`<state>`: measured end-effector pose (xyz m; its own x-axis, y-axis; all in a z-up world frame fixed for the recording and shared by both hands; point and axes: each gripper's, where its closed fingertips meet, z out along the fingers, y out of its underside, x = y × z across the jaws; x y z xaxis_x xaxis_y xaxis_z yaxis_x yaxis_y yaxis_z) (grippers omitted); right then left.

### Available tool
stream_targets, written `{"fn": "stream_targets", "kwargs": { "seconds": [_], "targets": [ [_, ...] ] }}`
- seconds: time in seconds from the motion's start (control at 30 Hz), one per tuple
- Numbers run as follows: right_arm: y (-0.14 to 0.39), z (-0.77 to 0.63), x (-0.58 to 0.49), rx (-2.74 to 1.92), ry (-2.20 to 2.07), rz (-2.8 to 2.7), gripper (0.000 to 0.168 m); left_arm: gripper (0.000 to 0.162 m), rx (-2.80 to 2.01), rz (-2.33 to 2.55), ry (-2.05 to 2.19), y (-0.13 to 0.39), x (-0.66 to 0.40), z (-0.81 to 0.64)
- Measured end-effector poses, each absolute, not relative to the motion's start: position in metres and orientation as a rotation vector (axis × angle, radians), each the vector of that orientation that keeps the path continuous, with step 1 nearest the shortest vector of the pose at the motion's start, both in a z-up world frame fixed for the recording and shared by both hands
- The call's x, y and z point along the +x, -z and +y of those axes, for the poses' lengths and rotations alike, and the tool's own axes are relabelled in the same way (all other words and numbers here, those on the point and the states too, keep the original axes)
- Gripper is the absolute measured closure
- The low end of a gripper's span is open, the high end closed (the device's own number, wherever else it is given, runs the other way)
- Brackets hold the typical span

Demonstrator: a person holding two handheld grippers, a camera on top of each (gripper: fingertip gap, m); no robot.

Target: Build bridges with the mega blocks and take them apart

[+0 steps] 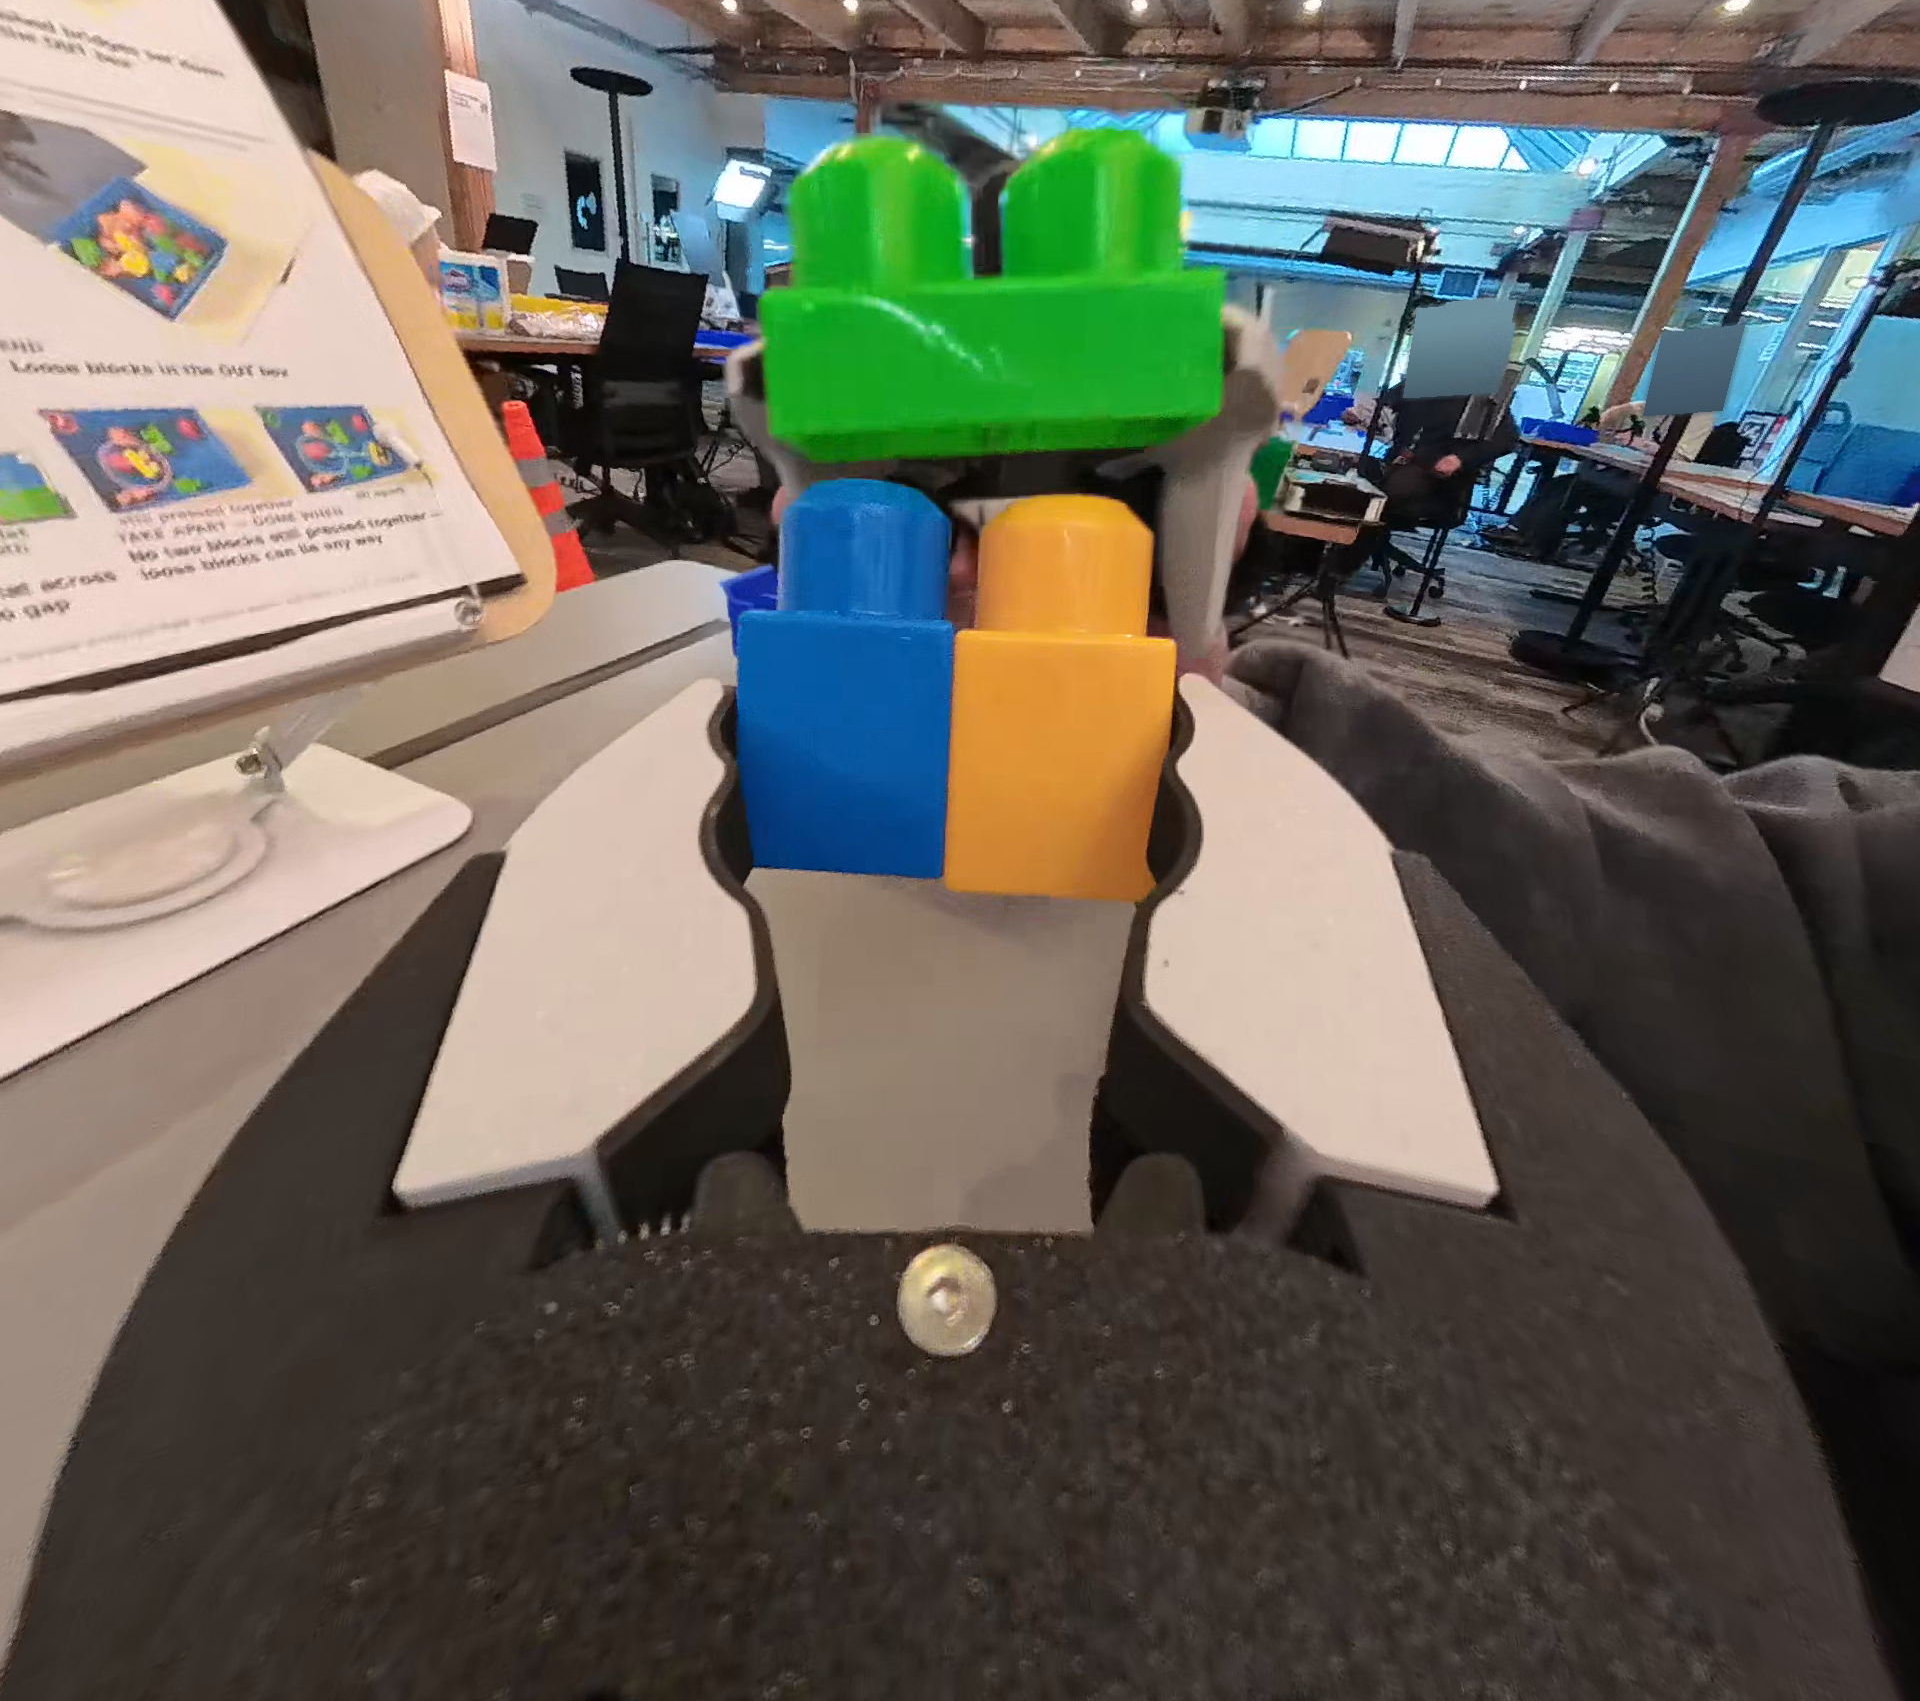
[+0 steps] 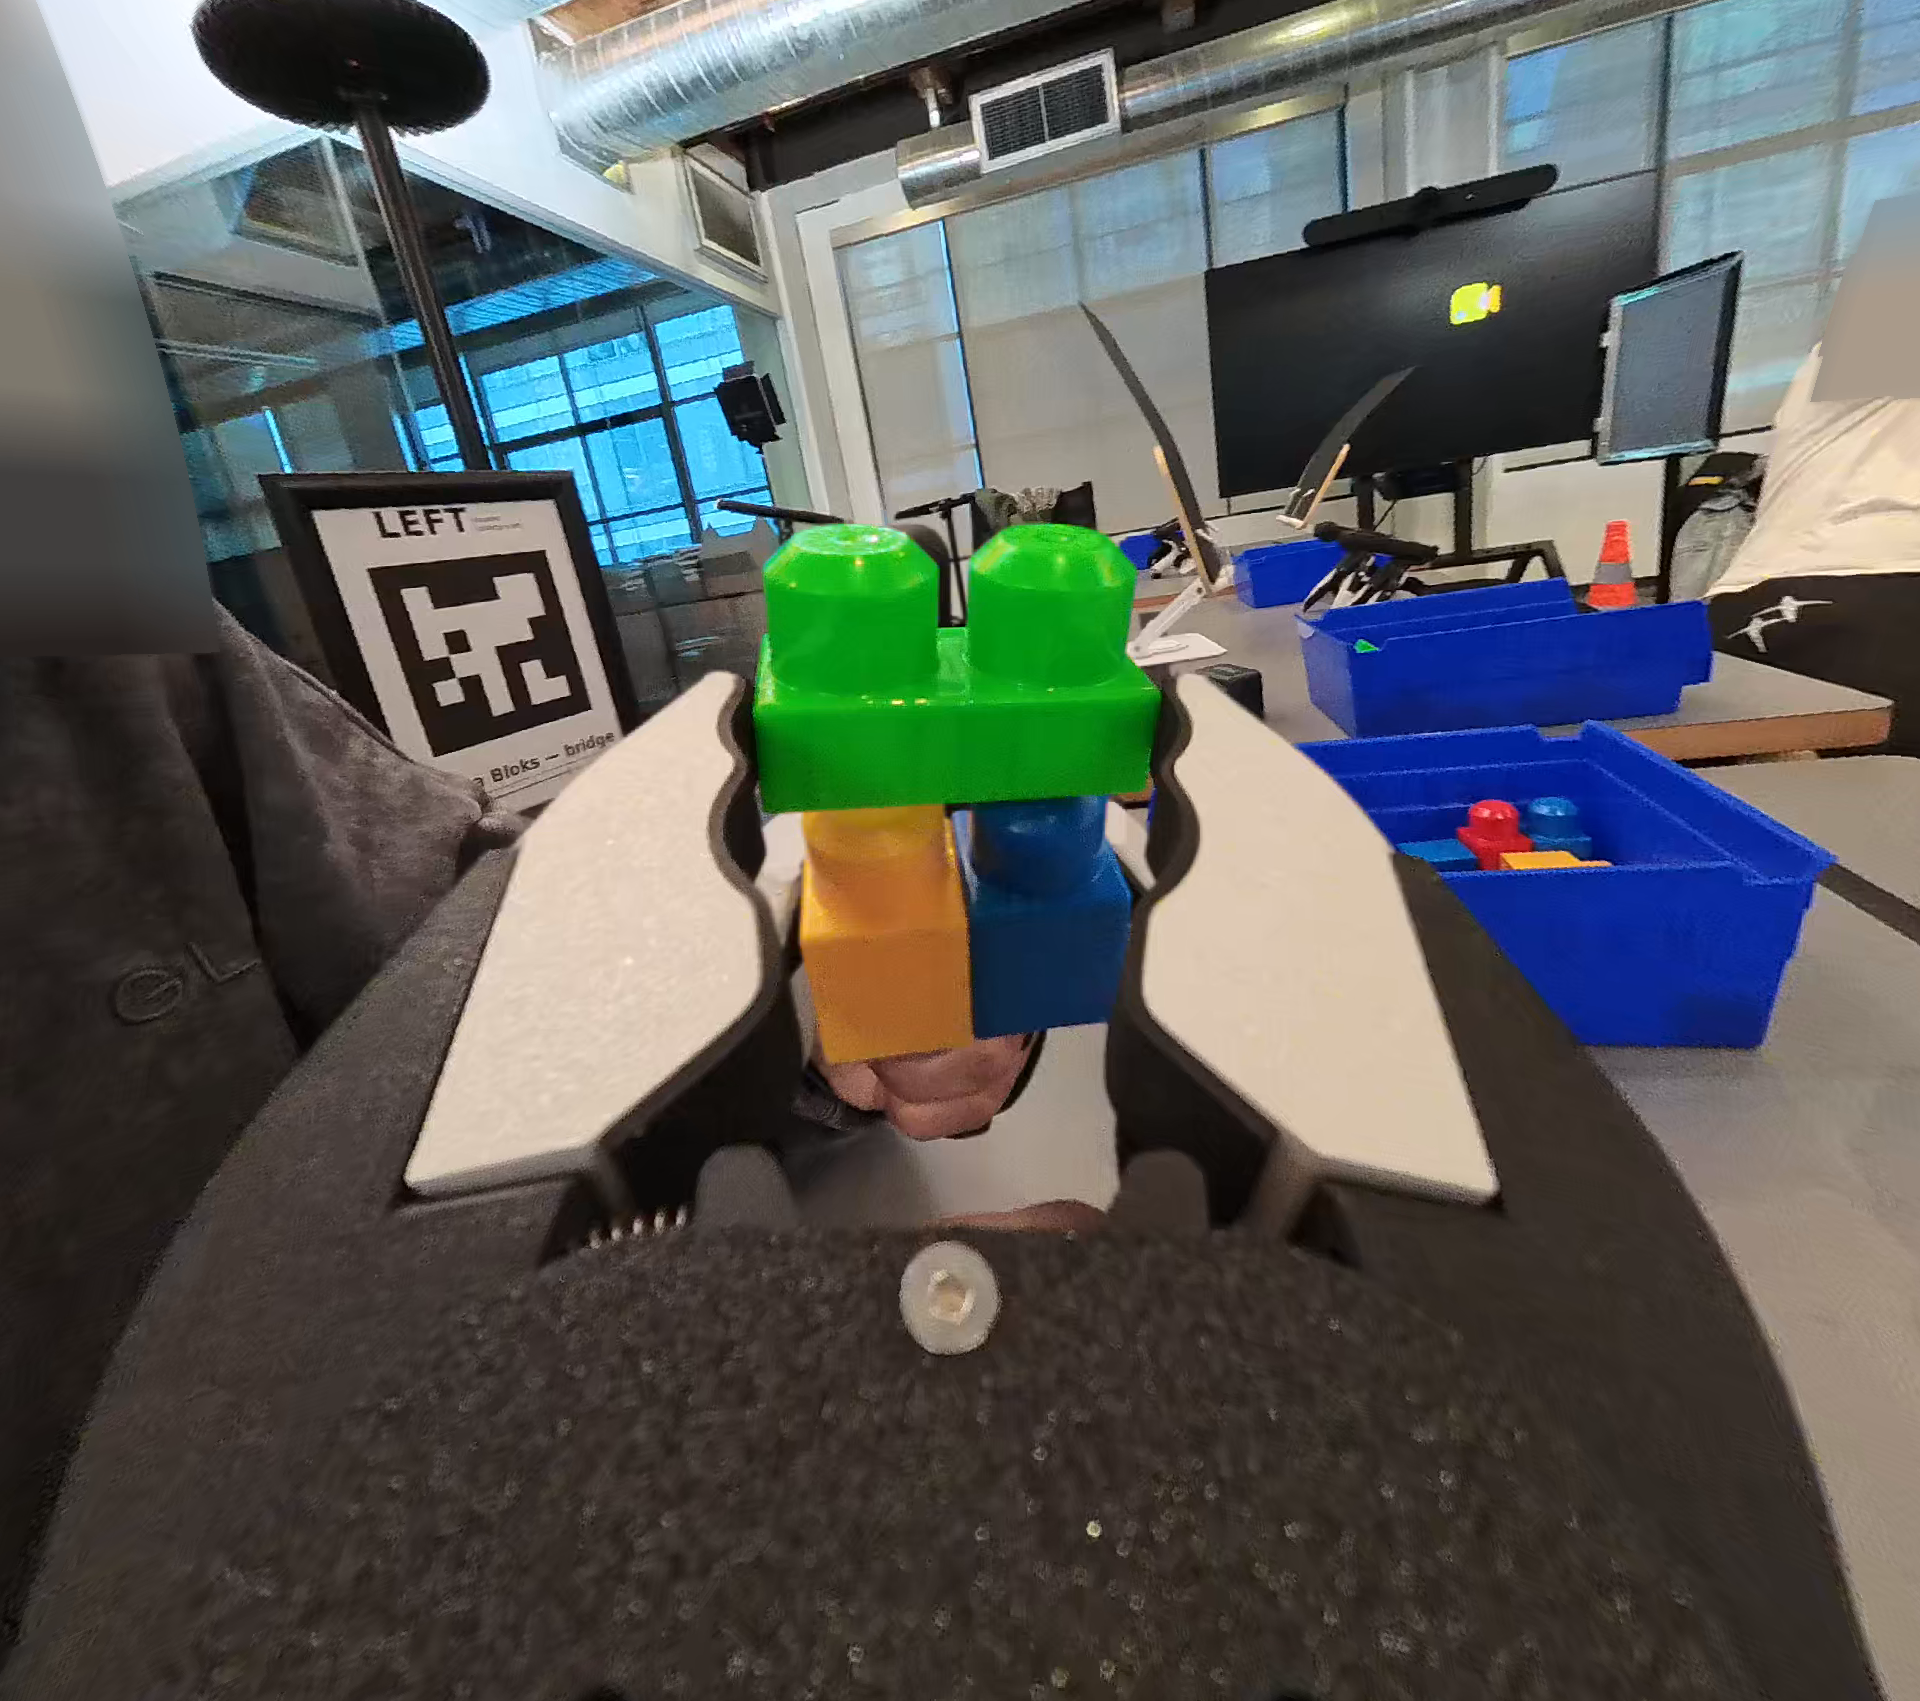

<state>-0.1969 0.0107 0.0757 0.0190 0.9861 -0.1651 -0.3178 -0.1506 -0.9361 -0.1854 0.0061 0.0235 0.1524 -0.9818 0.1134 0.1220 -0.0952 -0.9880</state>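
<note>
Grey-padded fingers of our left gripper clamped the blue block and the yellow block side by side, studs up, between the fingertips. Just above them we held the green block, a two-stud piece, in the right gripper, its jaws closed on the block's two ends; in the left wrist view a narrow gap showed between green underside and the lower studs, while the right wrist view showed them about touching. Both grippers faced each other, roughly level, lifted above the table.

Surroundings, near to far:
- dark grey sleeve beside the left gripper;
- instruction sheet on a stand to our left;
- framed marker card behind the right gripper;
- blue bin on the table holding loose blocks;
- second blue bin farther back;
- orange cone, dark screen.
</note>
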Motion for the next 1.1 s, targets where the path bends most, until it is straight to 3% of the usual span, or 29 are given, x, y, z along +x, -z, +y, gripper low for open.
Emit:
{"fn": "stream_targets", "kwargs": {
  "seconds": [1.1],
  "targets": [
    [-0.032, 0.001, -0.187, -1.323, -1.275, -0.995, 0.096, 0.088, -1.291, 1.043, 1.092, -0.012, -0.169, 0.000]
  ]
}}
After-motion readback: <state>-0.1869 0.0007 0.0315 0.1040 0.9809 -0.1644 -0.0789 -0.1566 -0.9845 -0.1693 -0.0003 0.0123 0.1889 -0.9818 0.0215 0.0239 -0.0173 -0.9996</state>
